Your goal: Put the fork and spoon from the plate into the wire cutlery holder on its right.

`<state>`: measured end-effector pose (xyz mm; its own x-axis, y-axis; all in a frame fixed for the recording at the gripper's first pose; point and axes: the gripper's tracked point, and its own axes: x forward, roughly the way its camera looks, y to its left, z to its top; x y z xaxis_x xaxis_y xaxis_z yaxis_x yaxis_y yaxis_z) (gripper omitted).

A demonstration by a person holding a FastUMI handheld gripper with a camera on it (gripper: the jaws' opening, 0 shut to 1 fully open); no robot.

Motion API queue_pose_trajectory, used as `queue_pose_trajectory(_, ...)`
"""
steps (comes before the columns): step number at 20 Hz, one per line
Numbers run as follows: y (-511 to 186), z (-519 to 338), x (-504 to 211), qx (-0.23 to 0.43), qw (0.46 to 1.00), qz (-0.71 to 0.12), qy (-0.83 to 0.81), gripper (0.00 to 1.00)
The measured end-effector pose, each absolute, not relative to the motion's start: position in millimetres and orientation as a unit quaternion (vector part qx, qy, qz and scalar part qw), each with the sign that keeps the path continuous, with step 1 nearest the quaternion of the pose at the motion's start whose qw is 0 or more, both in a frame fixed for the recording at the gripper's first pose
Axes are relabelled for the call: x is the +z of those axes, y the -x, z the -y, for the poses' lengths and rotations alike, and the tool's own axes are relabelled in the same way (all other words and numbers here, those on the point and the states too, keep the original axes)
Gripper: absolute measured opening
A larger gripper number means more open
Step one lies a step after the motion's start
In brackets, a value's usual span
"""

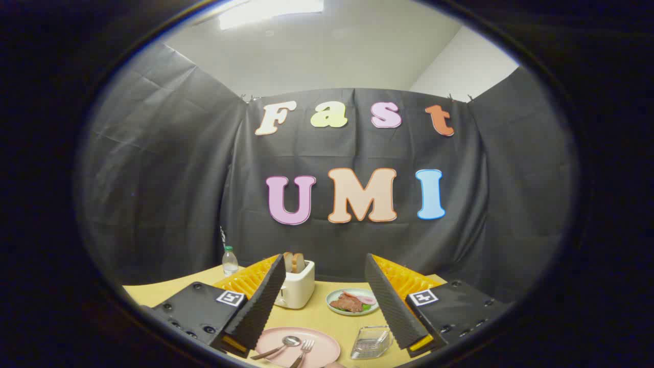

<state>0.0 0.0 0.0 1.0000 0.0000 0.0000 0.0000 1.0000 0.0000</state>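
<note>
A pink plate [322, 343] lies on the yellow table between and below my fingers. On it rest a metal spoon [286, 343] to the left and a metal fork [304, 349] beside it, handles toward me. Right of the plate stands the wire cutlery holder [371, 342], close to the right finger [391, 304]. My gripper [325, 263] hovers above the table, open wide, with nothing between its black ribbed pads.
A white toaster [296, 287] with two slices of bread stands beyond the plate by the left finger [258, 306]. A light green plate of food [352, 301] sits behind the holder. A water bottle [230, 261] stands at the table's far left.
</note>
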Motion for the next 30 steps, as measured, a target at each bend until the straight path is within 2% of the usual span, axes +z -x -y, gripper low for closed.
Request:
queue_pose_trajectory(21, -14.9, -13.5, -28.6, 0.026, 0.999, -0.033, 0.013, 1.00)
queue_pose_trajectory(30, -14.2, -21.5, -102.1, 0.051, 0.991, -0.125, 0.014, 1.00)
